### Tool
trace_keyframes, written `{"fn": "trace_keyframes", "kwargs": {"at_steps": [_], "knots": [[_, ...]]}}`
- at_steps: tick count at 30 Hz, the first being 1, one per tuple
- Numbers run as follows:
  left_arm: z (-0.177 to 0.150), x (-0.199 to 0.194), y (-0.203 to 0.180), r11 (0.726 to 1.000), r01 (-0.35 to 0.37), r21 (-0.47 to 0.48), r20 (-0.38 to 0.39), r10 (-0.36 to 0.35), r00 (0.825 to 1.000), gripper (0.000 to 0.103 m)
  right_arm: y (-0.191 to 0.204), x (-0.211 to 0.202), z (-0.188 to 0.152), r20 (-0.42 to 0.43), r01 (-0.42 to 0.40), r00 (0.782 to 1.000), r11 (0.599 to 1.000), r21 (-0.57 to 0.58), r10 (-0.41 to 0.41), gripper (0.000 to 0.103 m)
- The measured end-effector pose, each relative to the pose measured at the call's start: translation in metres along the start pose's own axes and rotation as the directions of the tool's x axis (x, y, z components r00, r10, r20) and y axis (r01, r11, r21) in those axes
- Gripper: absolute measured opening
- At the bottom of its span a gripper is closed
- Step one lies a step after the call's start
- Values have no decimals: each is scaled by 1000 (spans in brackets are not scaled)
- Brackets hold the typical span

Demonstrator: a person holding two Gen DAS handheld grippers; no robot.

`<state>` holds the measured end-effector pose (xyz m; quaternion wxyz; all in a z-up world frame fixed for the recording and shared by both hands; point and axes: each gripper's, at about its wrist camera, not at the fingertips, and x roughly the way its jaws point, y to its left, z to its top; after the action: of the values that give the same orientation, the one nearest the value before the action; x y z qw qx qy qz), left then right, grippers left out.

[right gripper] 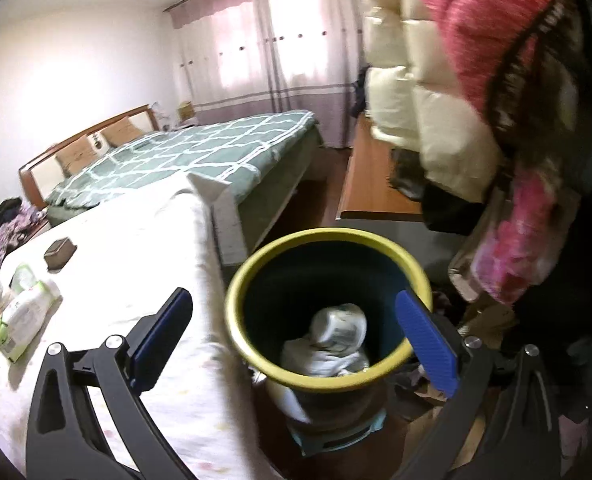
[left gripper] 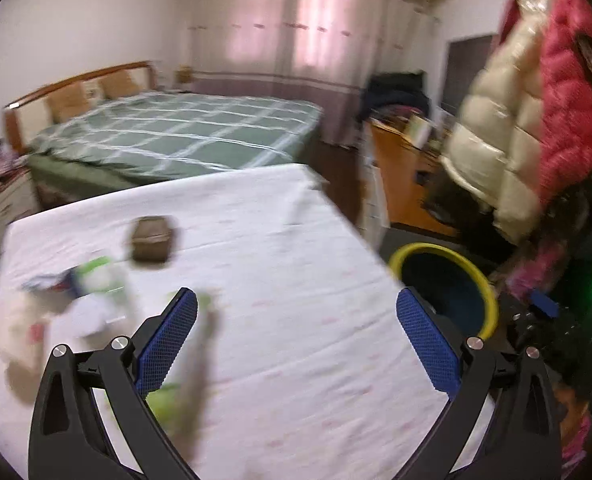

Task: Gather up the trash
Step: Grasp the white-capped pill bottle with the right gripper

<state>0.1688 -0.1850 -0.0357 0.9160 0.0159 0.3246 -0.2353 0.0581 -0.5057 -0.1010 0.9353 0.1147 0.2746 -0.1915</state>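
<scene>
Overhead, left gripper (left gripper: 296, 336) with blue-padded fingers spread wide, nothing between them, above white cloth-covered table (left gripper: 256, 240). Blurred on that cloth toward its left edge: small brown box (left gripper: 151, 243), green-and-white wipes packet (left gripper: 100, 280), other pale wrappers too smeared to identify. Right gripper (right gripper: 294, 334) likewise parted and holding nothing, poised over dark round bin with yellow rim (right gripper: 328, 382), standing on floor just beside table's edge. Crumpled white tissue trash (right gripper: 332, 340) lying at bin's bottom. Behind: green checked bed (right gripper: 184, 156), pink curtains (right gripper: 264, 64), cream and pink puffer jackets (right gripper: 456, 80) hanging at right.
</scene>
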Motion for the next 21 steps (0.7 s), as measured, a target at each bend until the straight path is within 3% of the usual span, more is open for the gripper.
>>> {"fn": "trace_keyframes", "kwargs": {"at_steps": [10, 17, 21], "knots": [[-46, -51, 120, 967, -171, -188, 32, 180, 983, 98, 98, 13, 1, -58, -164, 986, 979, -125, 158, 97], [-76, -61, 195, 898, -328, -294, 6, 345, 938, 98, 191, 17, 0, -109, -309, 951, 919, -246, 291, 97], [-93, -68, 230, 844, -420, -333, -18, 439, 898, 98, 244, 16, -1, -144, -392, 920, 866, -312, 364, 97]]}}
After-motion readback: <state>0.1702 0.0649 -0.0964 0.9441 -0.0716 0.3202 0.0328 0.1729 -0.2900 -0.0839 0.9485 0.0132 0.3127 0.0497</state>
